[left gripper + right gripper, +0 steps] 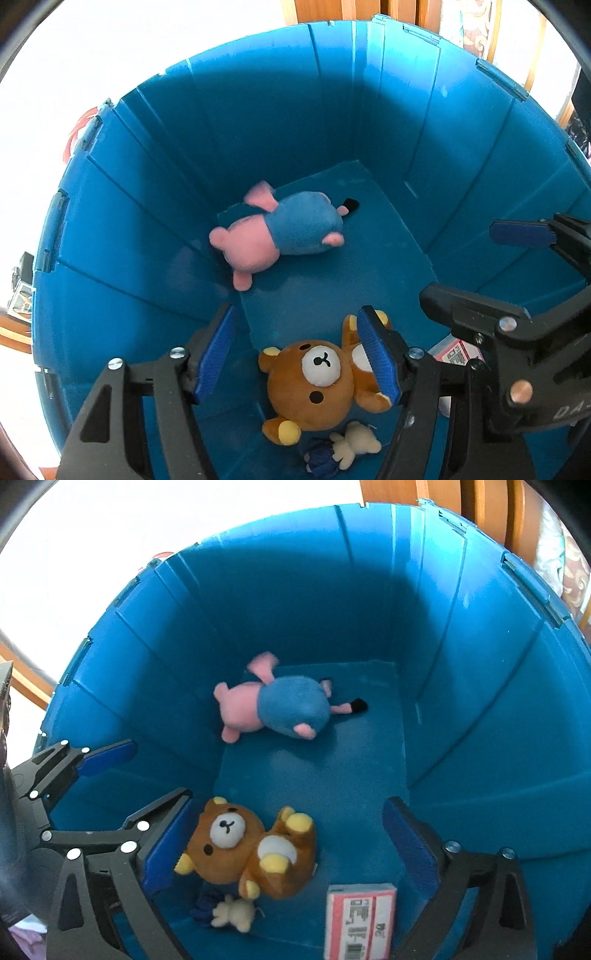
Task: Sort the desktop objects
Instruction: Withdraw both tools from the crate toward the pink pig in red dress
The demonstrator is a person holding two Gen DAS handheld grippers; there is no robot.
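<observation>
Plush toys lie on the floor of a blue bin (pixel 122 236): a pink pig in a blue dress (pixel 280 229) at the far end, a brown bear (pixel 317 384) face-up at the near end, a small cream plush (pixel 354 443) beside it. Pink-and-white carton (pixel 360 919) rests right of the bear. Left hand-held gripper (pixel 299 362) is partly open, empty, above the bear. Right hand-held gripper (pixel 288 849) is wide open, empty, straddling bear and carton

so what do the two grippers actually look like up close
Both match: the left gripper and right gripper have angular matte-black linkage frames with silver screw heads, and long fingers faced with ribbed blue pads. No cables or sleeves show.
</observation>
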